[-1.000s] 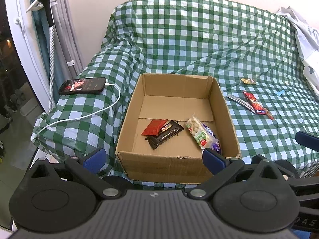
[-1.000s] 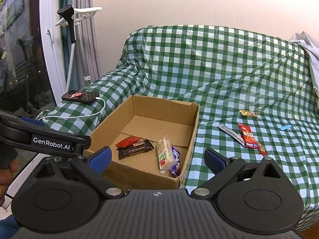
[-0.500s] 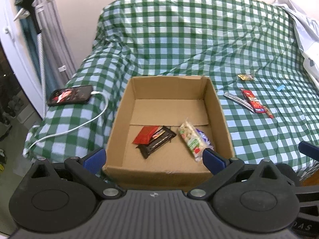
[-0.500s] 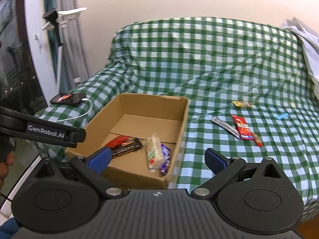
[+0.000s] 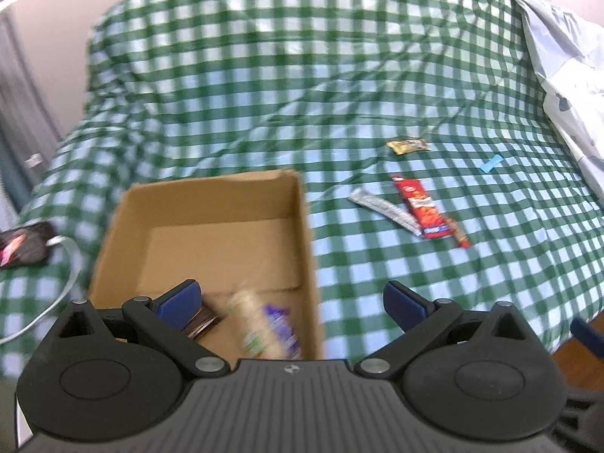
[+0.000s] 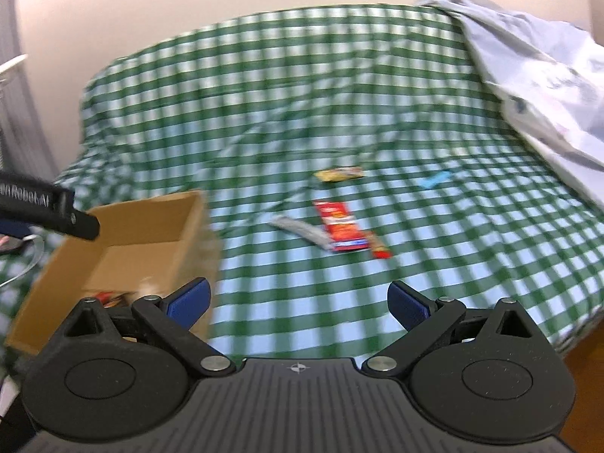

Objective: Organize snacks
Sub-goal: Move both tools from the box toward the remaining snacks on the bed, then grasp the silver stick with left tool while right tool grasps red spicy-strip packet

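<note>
Swinging both grippers, left (image 5: 290,300) and right (image 6: 298,302), rightward off the box (image 5: 211,234), jaws spread and empty (views blurred), I now face the loose snacks (image 6: 341,224) on the cloth (image 6: 453,264).

A bed covered with a green and white checked cloth (image 5: 234,87) carries everything. On it stands an open cardboard box (image 5: 305,234). To the right of the box lie a silver sachet (image 5: 381,209), a red packet (image 5: 421,205) touching it, and a thin red stick (image 5: 458,232) beside the packet. Farther back lie a yellow wrapper (image 5: 407,146) and a small blue piece (image 5: 492,162). A phone (image 5: 24,247) with a white cable (image 5: 66,283) lies at the left edge. A pale, crumpled cloth (image 5: 562,53) rests on the right side.
</note>
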Available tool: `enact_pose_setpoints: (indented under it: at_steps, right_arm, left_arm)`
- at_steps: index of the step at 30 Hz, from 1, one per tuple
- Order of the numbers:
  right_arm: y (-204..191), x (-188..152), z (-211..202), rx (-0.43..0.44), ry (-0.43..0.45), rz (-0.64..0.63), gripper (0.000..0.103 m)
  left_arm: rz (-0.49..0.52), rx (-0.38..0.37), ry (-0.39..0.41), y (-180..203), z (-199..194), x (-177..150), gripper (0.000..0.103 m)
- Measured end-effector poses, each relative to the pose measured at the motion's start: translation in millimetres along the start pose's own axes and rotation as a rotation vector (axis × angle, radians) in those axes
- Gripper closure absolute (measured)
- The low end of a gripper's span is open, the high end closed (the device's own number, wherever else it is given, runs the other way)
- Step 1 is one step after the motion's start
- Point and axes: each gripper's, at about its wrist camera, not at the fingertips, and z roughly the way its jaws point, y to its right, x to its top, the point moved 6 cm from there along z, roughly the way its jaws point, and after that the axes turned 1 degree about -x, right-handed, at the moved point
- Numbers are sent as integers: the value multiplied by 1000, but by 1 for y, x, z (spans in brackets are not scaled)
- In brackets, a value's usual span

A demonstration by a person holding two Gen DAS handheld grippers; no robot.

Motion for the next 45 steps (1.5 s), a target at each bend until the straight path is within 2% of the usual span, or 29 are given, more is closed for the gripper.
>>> enact_pose_setpoints:
  at_steps: [5,11,16,21,25,27,31,34,36,39,41,43,45]
  right_arm:
    - [51,11,42,-56,-23,24,3]
    - [104,34,129,-72,-45,-15,3]
    - [102,52,223,-38,-75,-67,3]
    - [84,56,310,4,-113,-193,3]
    - [72,44,354,-6,-164,-266,4]
    - [79,46,365,-44,-161,-264,4]
    - [120,51,377,-198,-169,-177,4]
    - [139,52,380,-135,-204,-56,4]
    - [136,54,379,-90,-205,-34,4]
    - [121,57,379,-22,-189,-51,4]
    - [109,55,383,9,-205,-84,4]
    - [98,46,387,12,-239,-144,4]
    - [96,41,393,-19,-255,-197,4]
  left_arm:
    - [-8,5,-98,44,82,41,0]
    - [-63,35,-201,81,199,72,0]
    - [-101,51,-268,94,280,84,0]
    - [-142,77,-320,91,342,87,0]
    - [-158,58,-354,98,370,85,0]
    - [-162,45,-340,101,374,84,0]
    - [-95,50,-351,100,369,78,0]
    - [-135,24,-387,91,368,75,0]
    - [-176,2,-404,89,372,76,0]
    - [-193,-35,-418,95,372,79,0]
    - [-141,-74,-422,105,372,78,0]
    - [-87,-73,-441,110,373,72,0]
    - [-143,-86,-453,104,374,68,0]
